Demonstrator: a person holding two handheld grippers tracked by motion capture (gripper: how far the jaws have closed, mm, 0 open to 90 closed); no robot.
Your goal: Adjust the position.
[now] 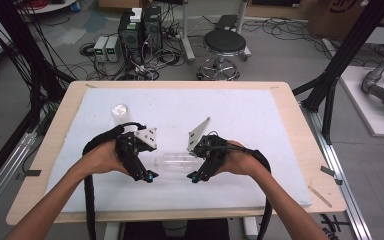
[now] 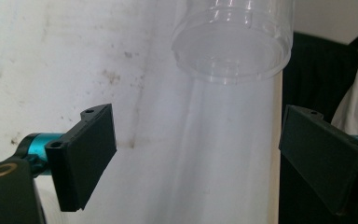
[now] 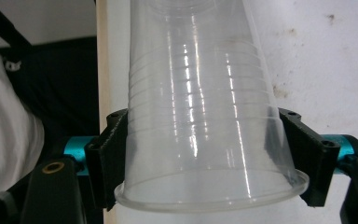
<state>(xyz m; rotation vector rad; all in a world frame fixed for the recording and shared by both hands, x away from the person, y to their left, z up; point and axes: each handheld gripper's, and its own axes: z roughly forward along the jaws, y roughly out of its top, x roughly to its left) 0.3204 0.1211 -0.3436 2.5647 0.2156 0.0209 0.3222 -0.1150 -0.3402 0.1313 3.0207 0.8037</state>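
Clear cup (image 3: 205, 121) was clamped near its rim in right tool (image 1: 196, 176), held sideways over tabletop (image 1: 260, 120). Left tool (image 1: 149, 176) stood apart, unloaded. Next likely: cup's base to be gripped squarely.

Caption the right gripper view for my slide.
Right gripper clamps a clear plastic cup near its rim, above the white table cover.

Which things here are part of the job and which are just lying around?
In the job:
- clear plastic cup stack, clamped near its rim by the right gripper
- left gripper, jaws apart at the stack's base end

Lying about:
- upright clear cup on the white mat
- stool
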